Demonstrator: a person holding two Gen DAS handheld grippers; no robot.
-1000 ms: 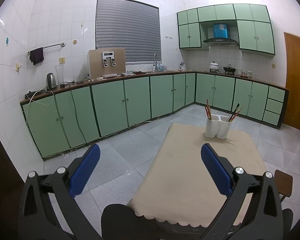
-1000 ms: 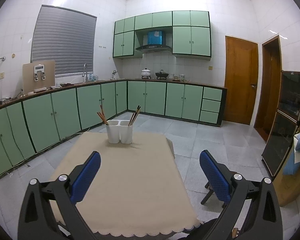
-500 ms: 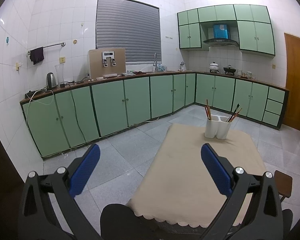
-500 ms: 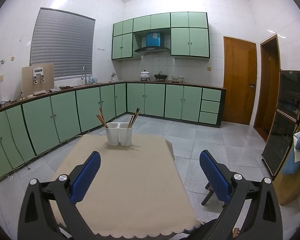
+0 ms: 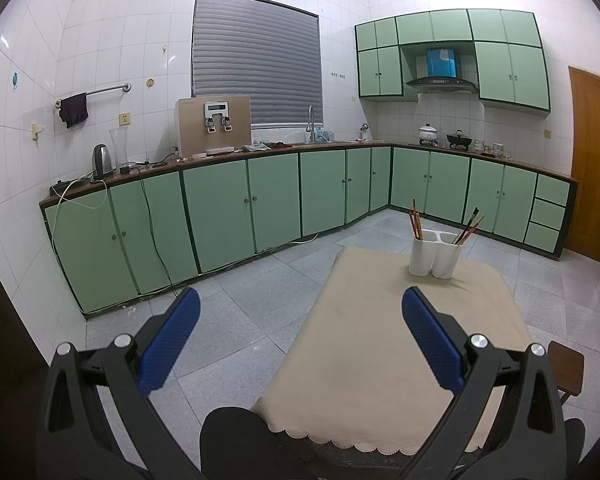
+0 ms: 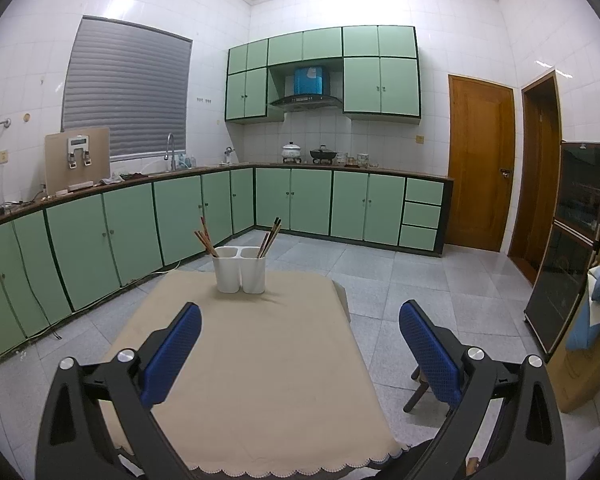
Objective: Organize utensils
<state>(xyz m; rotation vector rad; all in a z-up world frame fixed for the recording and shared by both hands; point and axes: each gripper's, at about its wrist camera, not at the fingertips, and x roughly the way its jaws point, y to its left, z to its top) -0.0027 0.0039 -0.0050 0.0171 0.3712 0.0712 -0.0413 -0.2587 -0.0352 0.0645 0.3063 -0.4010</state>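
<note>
A white two-cup utensil holder stands at the far end of a table with a beige cloth; it also shows in the right wrist view. Red-brown chopsticks stand in its left cup and dark chopsticks lean in its right cup. They also show in the right wrist view, brown and dark. My left gripper is open and empty, above the table's near left edge. My right gripper is open and empty over the near part of the cloth.
Green cabinets run along the left and far walls. A dark round shape sits at the table's near edge. A small wooden stool stands right of the table. A dark glass cabinet and wooden doors are at right.
Both views have shifted slightly: the holder sits a little lower in the right wrist view. Both grippers stay open and empty.
</note>
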